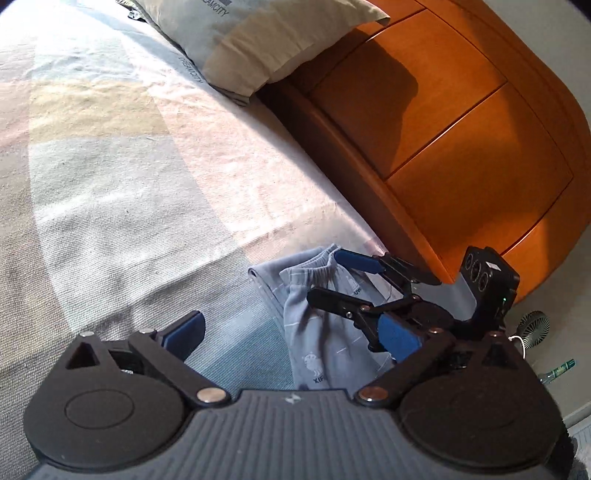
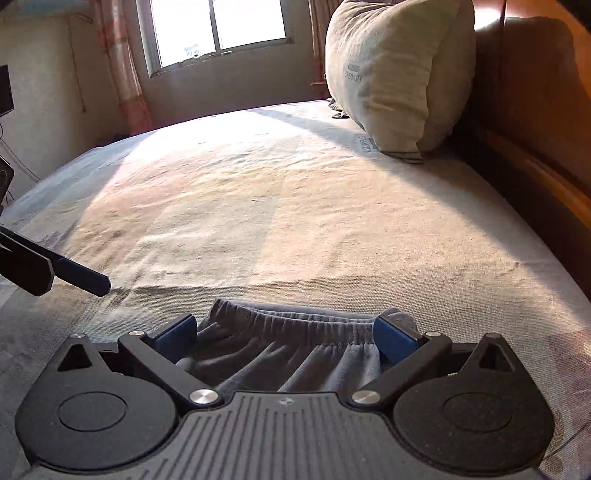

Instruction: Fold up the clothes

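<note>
Bed took up basically everything, with a pale patchwork-looking sheet lit by the window, an orange wooden headboard down one side and a big beige pillow propped against it. Next biggest thing that mattered was the grey-blue sweatpants, lying bunched near the edge of the bed by the end of the headboard. From the left wrist view their long axis ran roughly toward the camera, elastic waistband at the far end and the printed leg part trailing back under the left gripper. The right gripper was clearly the nearer one: its jaws were spread wide with the gathered waistband lying straight across between the two blue pads, so the waistband ran side to side relative to it, and neither pad looked like it was pinching cloth yet, though the right-hand pad sat just against a bump of fabric. Left jaws were wide apart too, holding nothing, with the pants just ahead and a bit to the right of them. My guess is the grab was about to happen at the waistband, and the right one would only need to close, while the left would have to slide over first.
</note>
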A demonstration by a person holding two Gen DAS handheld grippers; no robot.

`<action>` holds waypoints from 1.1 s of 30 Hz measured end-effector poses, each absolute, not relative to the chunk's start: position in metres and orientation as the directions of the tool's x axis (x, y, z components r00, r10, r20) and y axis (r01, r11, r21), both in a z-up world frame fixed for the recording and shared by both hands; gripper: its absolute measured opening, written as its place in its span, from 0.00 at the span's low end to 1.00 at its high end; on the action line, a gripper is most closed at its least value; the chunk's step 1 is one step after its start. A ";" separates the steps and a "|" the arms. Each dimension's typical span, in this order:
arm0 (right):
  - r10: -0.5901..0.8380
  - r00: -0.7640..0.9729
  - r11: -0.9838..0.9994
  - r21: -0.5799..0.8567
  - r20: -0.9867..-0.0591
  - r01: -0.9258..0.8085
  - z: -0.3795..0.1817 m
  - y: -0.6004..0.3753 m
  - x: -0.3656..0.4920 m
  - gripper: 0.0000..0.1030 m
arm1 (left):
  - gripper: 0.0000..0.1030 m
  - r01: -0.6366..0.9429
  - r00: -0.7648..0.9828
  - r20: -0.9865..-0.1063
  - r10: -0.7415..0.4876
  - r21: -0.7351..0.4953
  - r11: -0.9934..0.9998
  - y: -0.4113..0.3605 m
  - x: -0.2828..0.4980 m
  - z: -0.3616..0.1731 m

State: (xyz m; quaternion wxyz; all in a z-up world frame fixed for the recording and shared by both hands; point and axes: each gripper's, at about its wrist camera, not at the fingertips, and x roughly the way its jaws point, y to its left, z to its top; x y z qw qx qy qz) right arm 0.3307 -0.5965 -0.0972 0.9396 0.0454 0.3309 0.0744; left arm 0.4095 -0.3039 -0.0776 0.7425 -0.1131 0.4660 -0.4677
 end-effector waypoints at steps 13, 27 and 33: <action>-0.026 0.716 0.999 -0.002 -0.698 0.035 -0.097 -0.575 0.336 1.00 | 0.96 0.612 0.243 -0.665 -0.706 -0.460 0.643 -0.241 0.377 -0.070; 0.179 0.738 0.974 0.222 -0.650 -0.041 -0.083 -0.529 0.232 1.00 | 0.98 0.608 0.509 -0.721 -0.470 -0.085 0.789 -0.159 0.264 -0.064; 0.174 0.770 0.967 0.255 -0.614 -0.015 -0.082 -0.519 0.215 1.00 | 0.98 0.566 0.561 -0.707 -0.431 -0.052 0.823 -0.149 0.237 -0.064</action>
